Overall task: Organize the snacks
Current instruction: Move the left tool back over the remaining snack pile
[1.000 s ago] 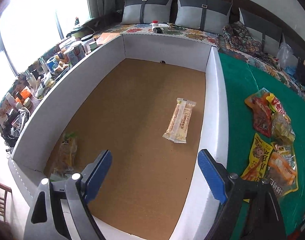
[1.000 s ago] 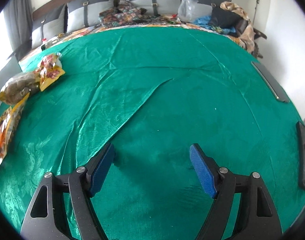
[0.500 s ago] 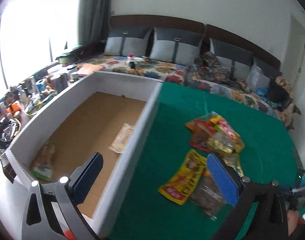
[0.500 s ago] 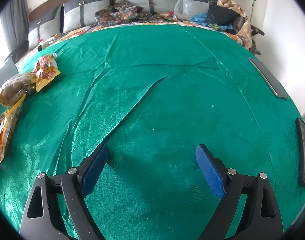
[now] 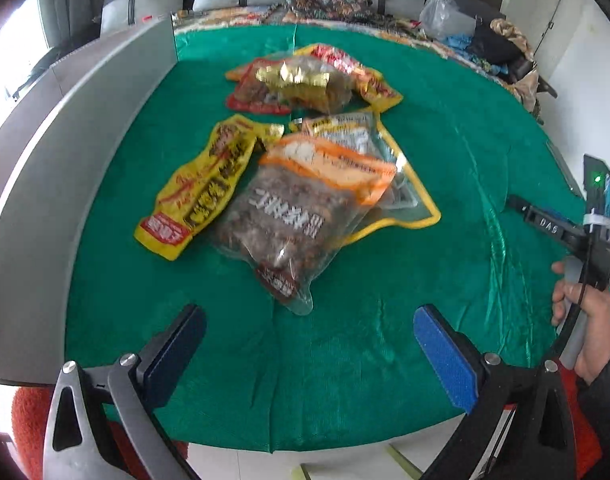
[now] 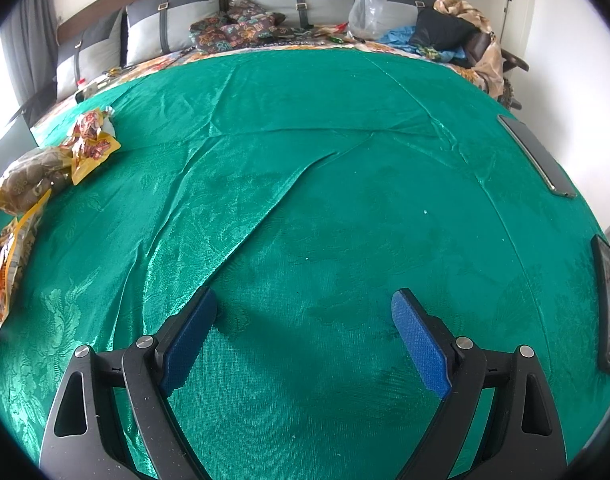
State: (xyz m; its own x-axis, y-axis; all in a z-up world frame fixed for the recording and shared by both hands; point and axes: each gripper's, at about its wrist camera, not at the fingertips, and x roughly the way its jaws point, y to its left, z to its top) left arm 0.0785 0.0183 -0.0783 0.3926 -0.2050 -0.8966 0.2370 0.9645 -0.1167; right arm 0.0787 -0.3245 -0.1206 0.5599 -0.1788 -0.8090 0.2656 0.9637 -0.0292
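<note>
Left claw [image 5: 309, 328] swung from box to five snack packets [image 5: 289, 216], both claws wide, empty.

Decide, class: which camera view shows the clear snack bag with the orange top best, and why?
The left wrist view. There the clear bag with the orange top lies whole near the centre, overlapping a yellow-edged packet. The right wrist view catches only squashed packets at its left edge, too distorted to tell this bag apart.
</note>
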